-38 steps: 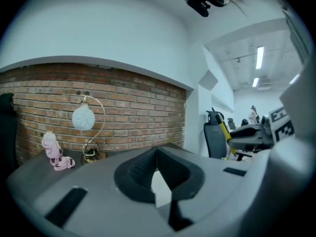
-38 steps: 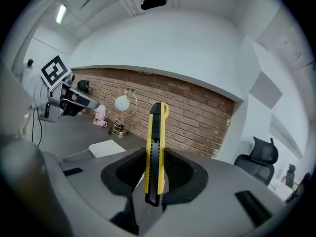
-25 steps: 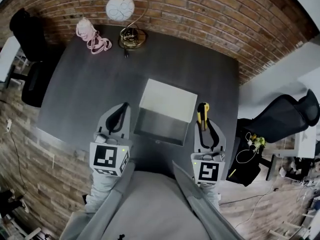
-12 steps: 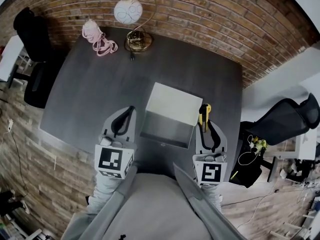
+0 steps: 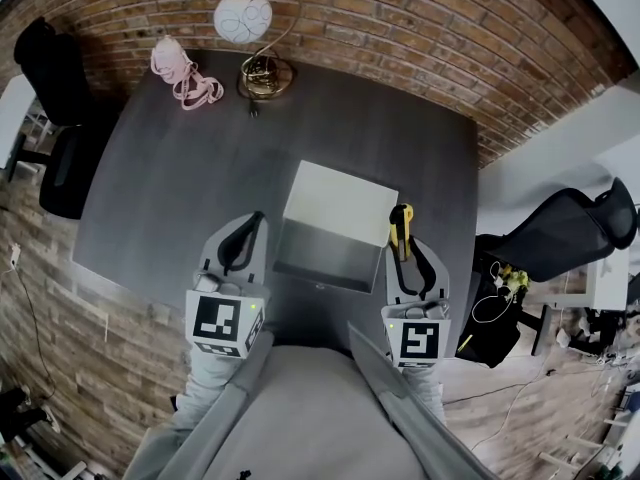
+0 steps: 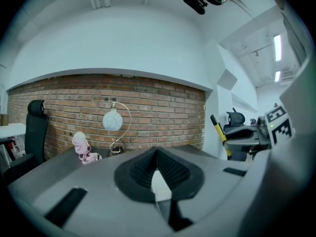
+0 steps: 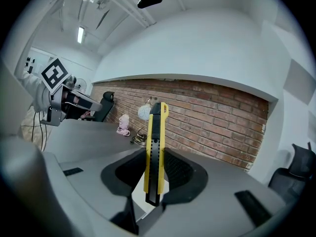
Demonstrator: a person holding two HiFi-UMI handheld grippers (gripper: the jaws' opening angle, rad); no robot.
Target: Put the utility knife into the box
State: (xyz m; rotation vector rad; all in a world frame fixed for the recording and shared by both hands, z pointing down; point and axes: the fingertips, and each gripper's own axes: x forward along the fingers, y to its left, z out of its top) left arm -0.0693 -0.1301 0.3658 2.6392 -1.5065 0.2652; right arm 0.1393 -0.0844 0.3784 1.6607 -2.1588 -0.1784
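Note:
An open white box (image 5: 335,226) sits on the dark grey table (image 5: 180,178), its flap leaning toward the far side. My right gripper (image 5: 402,240) is shut on the yellow and black utility knife (image 5: 401,227), just beside the box's right edge. In the right gripper view the utility knife (image 7: 154,149) stands upright between the jaws of the right gripper (image 7: 154,174). My left gripper (image 5: 250,228) is just left of the box, and in the left gripper view the left gripper (image 6: 157,169) is shut with nothing in it.
A brass lamp with a white globe (image 5: 243,18) and a pink bundle (image 5: 180,71) stand at the table's far edge by the brick wall. Black office chairs sit to the left (image 5: 60,78) and right (image 5: 570,233) of the table.
The view has shifted slightly. Both grippers stay beside the box, the knife still held in the right one.

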